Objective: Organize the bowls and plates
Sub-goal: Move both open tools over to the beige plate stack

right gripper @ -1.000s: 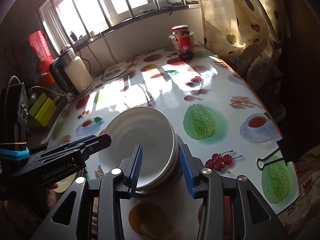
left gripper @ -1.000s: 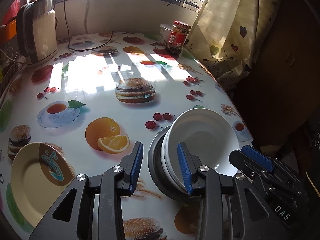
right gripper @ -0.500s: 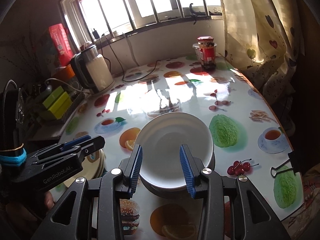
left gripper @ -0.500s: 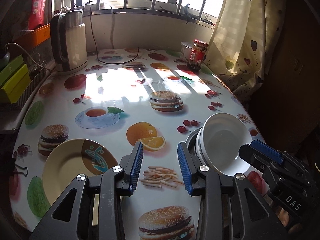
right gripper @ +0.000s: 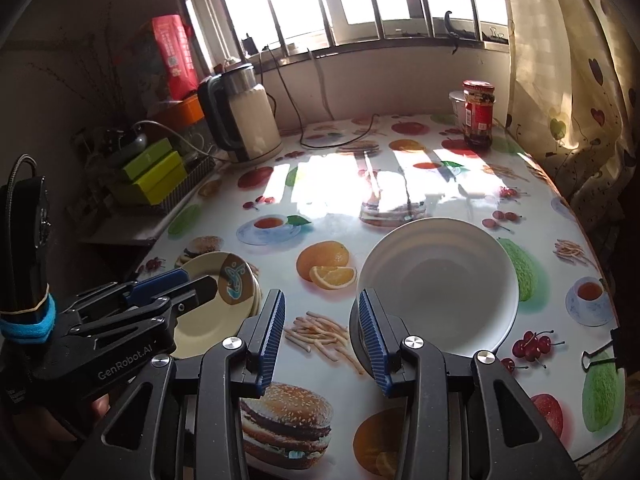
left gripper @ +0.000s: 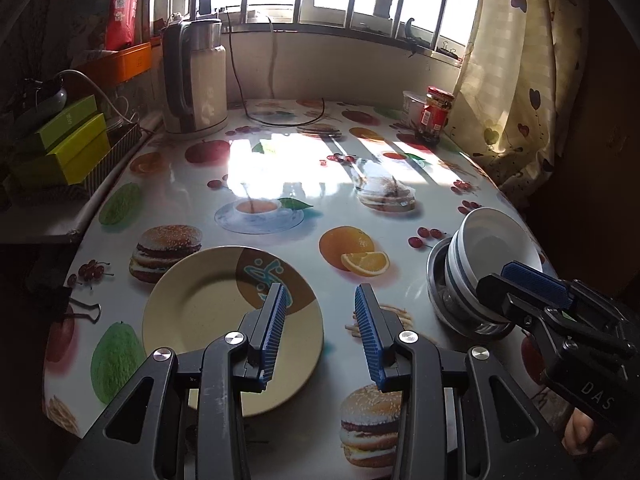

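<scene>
Count with me: one yellow plate (left gripper: 208, 320) sits near the left of the table (left gripper: 312, 184), though from your right camera its edge looks layered and you cannot tell whether more lie under it. On the right stands one stack of bowls (left gripper: 476, 268): two white bowls nested in a metal one beneath, as far as the rims show. At the far side you have one kettle (left gripper: 196, 80) on the left and one red-labelled jar (left gripper: 436, 114) on the right, with a pale tub just behind it.

Your left gripper (left gripper: 320, 332) hangs over the plate's right edge, jaws parted, nothing between them. Your right gripper (right gripper: 322, 332) hangs beside the bowl stack's left rim, jaws parted too, empty.

Now the change: a second ago both tongs straddled the rim of the bowl stack; both have pulled back and swung left, the bowls stay put, and the plate fills far more of your left view.
</scene>
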`<action>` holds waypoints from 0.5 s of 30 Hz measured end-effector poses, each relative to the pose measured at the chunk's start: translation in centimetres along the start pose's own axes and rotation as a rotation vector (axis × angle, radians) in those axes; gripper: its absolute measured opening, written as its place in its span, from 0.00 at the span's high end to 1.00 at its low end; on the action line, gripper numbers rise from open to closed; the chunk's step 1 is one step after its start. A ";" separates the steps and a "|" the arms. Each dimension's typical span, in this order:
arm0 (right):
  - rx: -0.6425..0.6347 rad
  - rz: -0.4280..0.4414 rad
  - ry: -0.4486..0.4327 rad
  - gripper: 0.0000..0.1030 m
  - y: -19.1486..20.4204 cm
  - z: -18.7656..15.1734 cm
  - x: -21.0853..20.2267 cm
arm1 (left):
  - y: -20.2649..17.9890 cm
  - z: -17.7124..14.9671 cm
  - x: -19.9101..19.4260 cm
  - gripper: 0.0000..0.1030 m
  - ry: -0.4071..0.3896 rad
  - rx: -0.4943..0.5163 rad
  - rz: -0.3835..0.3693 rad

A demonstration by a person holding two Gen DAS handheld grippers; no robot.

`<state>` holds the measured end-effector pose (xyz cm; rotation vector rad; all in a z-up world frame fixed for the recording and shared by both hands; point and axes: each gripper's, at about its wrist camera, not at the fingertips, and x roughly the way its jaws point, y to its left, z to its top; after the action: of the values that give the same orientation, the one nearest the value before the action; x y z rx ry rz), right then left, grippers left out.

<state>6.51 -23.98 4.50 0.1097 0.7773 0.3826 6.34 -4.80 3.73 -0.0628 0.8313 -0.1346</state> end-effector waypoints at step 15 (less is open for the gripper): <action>-0.103 0.072 0.079 0.62 4.0 -1.8 3.1 | 4.1 -3.8 -1.1 0.64 0.002 -0.022 0.108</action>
<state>6.06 -19.14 2.08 0.0259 0.8311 0.4967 3.20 -0.56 1.57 -0.0385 0.8364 -0.0241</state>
